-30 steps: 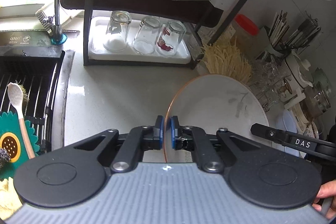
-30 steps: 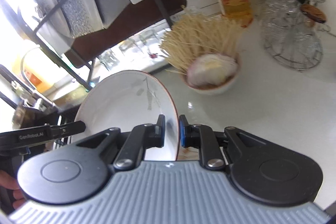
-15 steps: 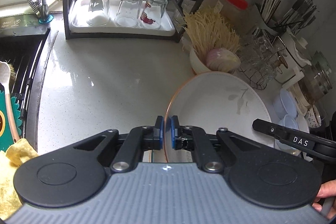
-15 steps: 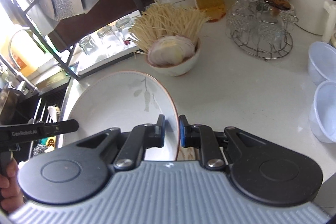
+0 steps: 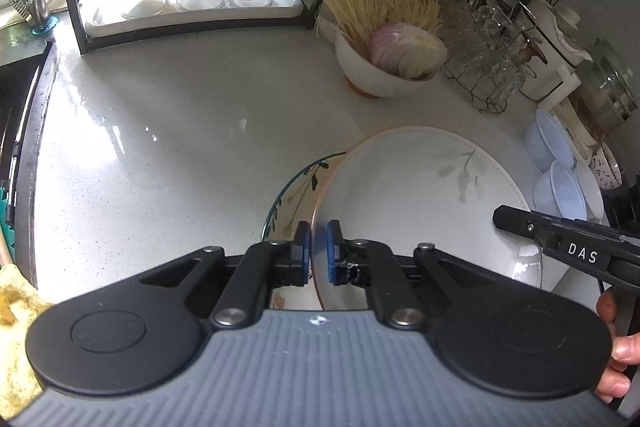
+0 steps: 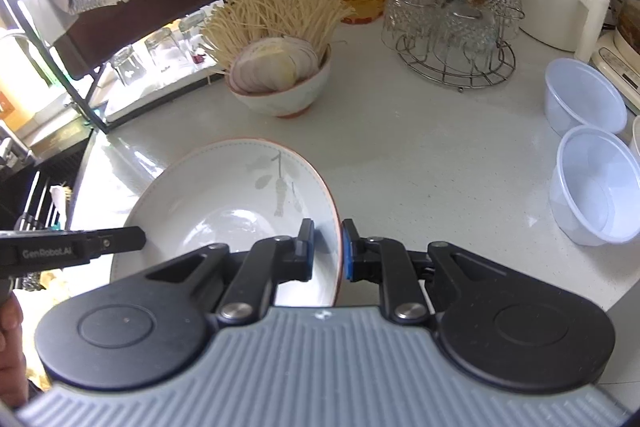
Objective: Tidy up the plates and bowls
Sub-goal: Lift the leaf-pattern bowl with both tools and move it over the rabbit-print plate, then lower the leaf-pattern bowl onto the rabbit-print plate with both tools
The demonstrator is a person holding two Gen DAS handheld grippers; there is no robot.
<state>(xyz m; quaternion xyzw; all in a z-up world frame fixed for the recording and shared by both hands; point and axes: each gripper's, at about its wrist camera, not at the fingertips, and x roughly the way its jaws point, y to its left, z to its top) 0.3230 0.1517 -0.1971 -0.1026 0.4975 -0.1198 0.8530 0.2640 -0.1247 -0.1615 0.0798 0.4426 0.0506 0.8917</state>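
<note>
The left hand-held gripper [image 5: 318,253] was pinching the near left rim of the white plate [image 5: 424,195], and the right hand-held gripper [image 6: 327,249] was pinching its right rim, so both held the plate between them just above the table [image 5: 180,147]. A second plate with a dark rim [image 5: 292,187] peeked out under its left side. A bowl of onion slices [image 6: 280,83] stood farther back on the table
</note>
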